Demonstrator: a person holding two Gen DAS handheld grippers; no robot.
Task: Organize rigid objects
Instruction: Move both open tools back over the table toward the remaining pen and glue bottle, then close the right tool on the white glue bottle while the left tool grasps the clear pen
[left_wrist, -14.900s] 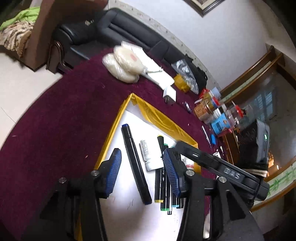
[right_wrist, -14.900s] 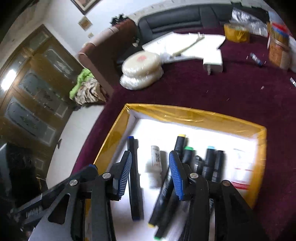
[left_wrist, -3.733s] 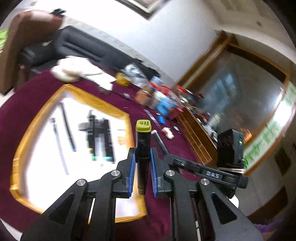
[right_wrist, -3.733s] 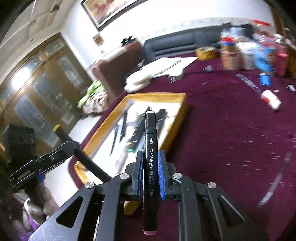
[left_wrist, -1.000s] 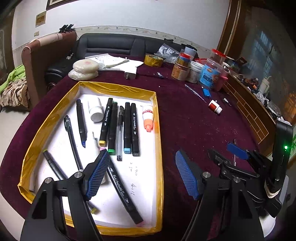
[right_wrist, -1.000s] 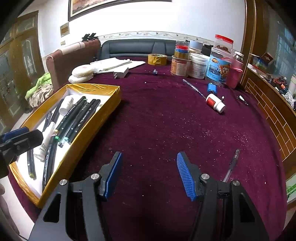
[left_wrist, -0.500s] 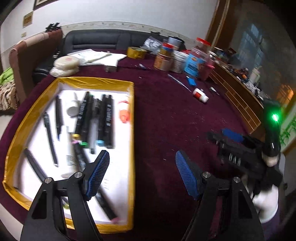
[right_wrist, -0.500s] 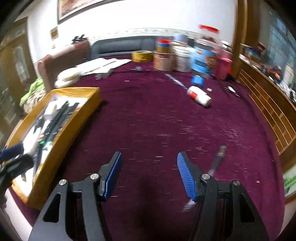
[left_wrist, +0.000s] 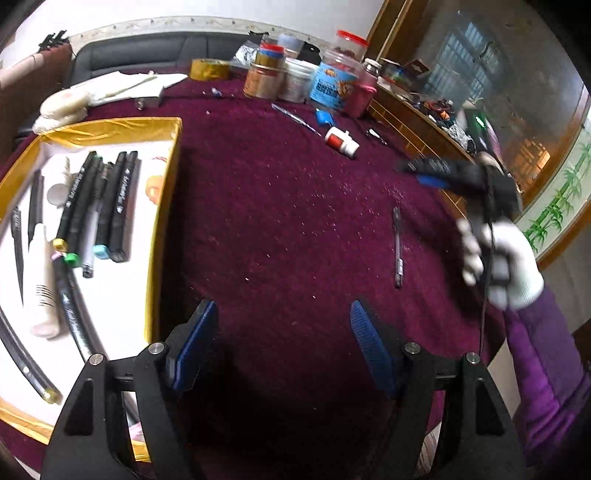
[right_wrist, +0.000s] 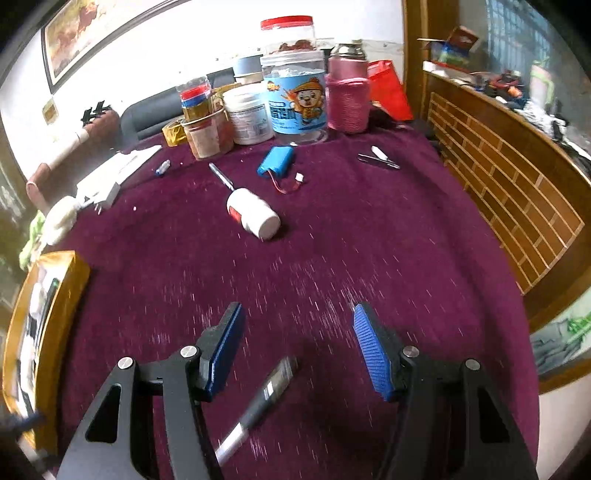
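Note:
A gold-rimmed tray (left_wrist: 162, 206) holds several black markers (left_wrist: 122, 206), pens and a white tube (left_wrist: 42, 280) at the left of the maroon table. A dark pen (left_wrist: 397, 245) lies loose on the cloth to the right; in the right wrist view the same pen (right_wrist: 260, 404) lies blurred on the cloth low between the fingers. My left gripper (left_wrist: 282, 343) hangs open over bare cloth beside the tray's right rim. My right gripper (right_wrist: 297, 349) is open with nothing held, just above the pen. In the left wrist view the right gripper (left_wrist: 424, 171) shows held by a white-gloved hand (left_wrist: 506, 266).
A small white bottle with a red label (right_wrist: 253, 216), a blue battery pack (right_wrist: 275, 162), a thin pen (right_wrist: 221, 176) and a nail clipper (right_wrist: 378, 158) lie farther back. Jars and tubs (right_wrist: 295, 99) crowd the far edge. A wooden ledge (right_wrist: 517, 206) borders the right side.
Both grippers swung to the right, away from the tray. The right one travelled farther and rolled, so the loose pen now lies under its fingers. Neither jaw width changed.

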